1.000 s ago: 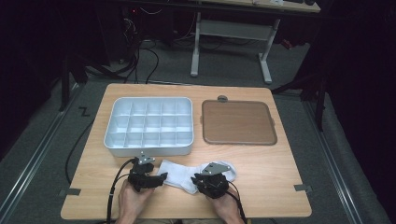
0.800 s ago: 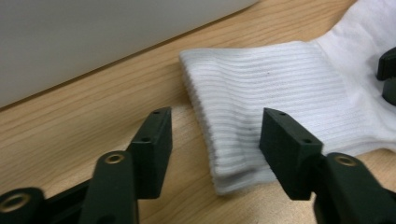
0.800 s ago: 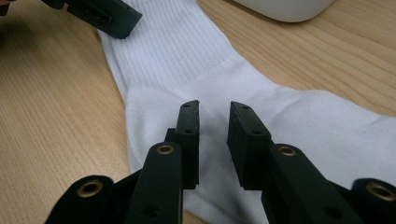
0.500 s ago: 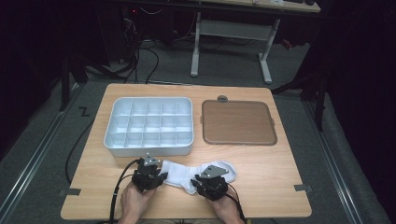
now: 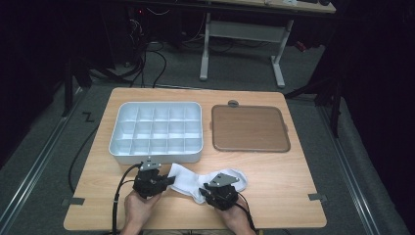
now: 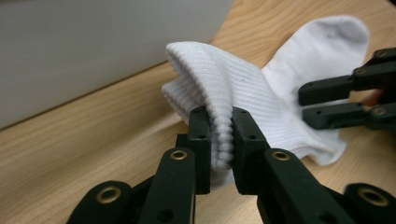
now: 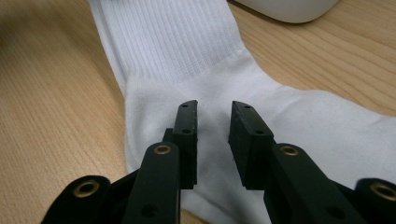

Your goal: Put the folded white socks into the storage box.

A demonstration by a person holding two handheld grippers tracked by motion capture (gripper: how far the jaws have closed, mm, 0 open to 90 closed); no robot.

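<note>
Left gripper (image 6: pixel 219 135) jaws, just closing, pinch the sock (image 6: pixel 261 93) cuff at frame centre. Right gripper (image 7: pixel 214 122) jaws stand narrowly apart, pressing the sock's middle, fabric between fingers (image 7: pixel 187 126).

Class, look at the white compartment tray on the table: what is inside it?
The compartment tray shows bare white cells with nothing in them, as far as the high view reaches. Its near wall hides the floors of the front row, so those cannot be checked.

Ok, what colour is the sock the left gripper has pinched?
White, with a ribbed cuff; the sock shows best in the left gripper view.
</note>
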